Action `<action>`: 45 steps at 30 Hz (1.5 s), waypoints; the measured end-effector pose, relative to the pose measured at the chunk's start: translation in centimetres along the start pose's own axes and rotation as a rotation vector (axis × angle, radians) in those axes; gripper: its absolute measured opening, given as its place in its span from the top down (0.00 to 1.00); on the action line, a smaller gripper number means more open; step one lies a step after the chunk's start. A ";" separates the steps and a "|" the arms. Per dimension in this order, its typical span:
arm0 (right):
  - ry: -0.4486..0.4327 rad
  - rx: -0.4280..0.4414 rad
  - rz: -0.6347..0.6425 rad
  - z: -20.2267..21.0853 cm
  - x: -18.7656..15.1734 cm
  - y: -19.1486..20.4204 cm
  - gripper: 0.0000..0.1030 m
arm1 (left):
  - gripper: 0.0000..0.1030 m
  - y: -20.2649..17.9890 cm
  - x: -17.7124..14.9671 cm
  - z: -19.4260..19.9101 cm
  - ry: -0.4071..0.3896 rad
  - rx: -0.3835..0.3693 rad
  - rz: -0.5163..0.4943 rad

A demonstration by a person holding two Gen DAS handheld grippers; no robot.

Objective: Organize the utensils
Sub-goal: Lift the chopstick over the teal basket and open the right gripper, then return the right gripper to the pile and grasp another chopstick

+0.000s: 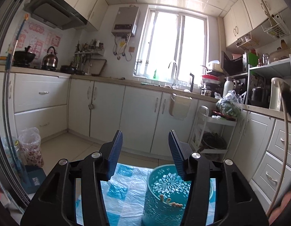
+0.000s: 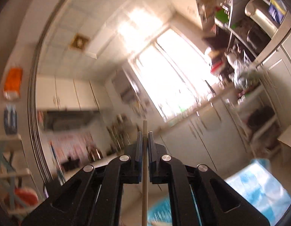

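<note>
Left gripper (image 1: 145,150): fingers released, spread wide with nothing between the blue ribbed pads; it looks level across the kitchen, above the desk.
Right gripper (image 2: 144,141): fingers clenched on a thin pale chopstick (image 2: 144,179), which runs straight from 6 o'clock up past the fingertips, its tip poking out toward 12 o'clock. The view is tilted and blurred with motion.
Utensil holder (image 1: 165,195): a teal cylinder with a cut-out flower pattern, upright on the desk at about 5 o'clock in the left wrist view, partly behind the right-hand finger. In the right wrist view only a teal smear shows at 6 o'clock (image 2: 158,212), too blurred to detail.
Chopstick ends (image 1: 170,201): a few pale wooden tips show inside the holder, leaning against its near wall.
Desk cover (image 1: 124,188): blue-and-white checked plastic sheet under the holder; also visible at 4 o'clock in the right wrist view (image 2: 258,188).
Window (image 1: 173,47): bright, at 12 o'clock beyond the left gripper, above the sink faucet (image 1: 173,71).
Kettle (image 1: 50,57): on the stove at 10 o'clock.
Trolley (image 1: 213,131): white, at 3 o'clock, beside the lower cabinets.
</note>
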State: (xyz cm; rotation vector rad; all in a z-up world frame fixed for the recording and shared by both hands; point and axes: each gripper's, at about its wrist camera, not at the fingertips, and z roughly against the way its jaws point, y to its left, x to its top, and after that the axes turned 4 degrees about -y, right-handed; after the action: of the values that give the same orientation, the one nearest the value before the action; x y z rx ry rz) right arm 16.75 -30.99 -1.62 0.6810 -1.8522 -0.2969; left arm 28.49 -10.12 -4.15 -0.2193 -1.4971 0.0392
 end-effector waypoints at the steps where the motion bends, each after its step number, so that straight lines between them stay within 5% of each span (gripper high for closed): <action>1: -0.028 0.002 -0.019 -0.6 0.0 -0.3 0.94 | 0.53 0.1 0.2 0.0 -0.002 0.004 0.002; 8: -0.121 0.059 -0.086 -2.2 -0.3 -1.6 0.94 | 0.53 1.5 1.2 -0.1 -0.026 0.034 0.009; 19: 0.060 0.037 -0.088 -4.1 -6.6 -5.7 0.94 | 0.53 1.4 0.9 -0.4 -0.021 0.024 0.000; 29: 0.110 0.028 -0.072 -3.8 -5.5 -5.6 0.94 | 0.53 1.3 0.3 -0.6 -0.002 0.014 0.005; 32: 0.219 -0.073 -0.087 -2.0 -5.6 -7.0 0.87 | 0.53 1.7 0.2 -0.5 -0.002 0.017 0.008; 34: 0.320 -0.180 -0.075 -0.8 -5.7 -7.7 0.62 | 0.53 2.1 0.0 -0.4 -0.001 0.021 0.013; 38: 0.567 -0.375 -0.123 2.5 -6.7 -8.9 0.62 | 0.53 2.5 -1.0 -0.2 0.021 0.024 0.025; 42: 0.862 -0.484 -0.009 4.0 -11.5 -9.1 0.62 | 0.52 2.4 -2.9 0.8 0.058 0.005 0.002; 45: 0.959 -0.568 0.007 3.0 -14.1 -10.5 0.62 | 0.52 2.1 -4.7 1.4 0.115 -0.015 -0.023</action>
State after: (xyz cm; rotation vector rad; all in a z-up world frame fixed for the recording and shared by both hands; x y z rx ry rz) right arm 20.80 -31.54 -18.98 0.3143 -0.7937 -0.3816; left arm 26.94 -8.67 -9.06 -0.2132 -1.3860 -0.0027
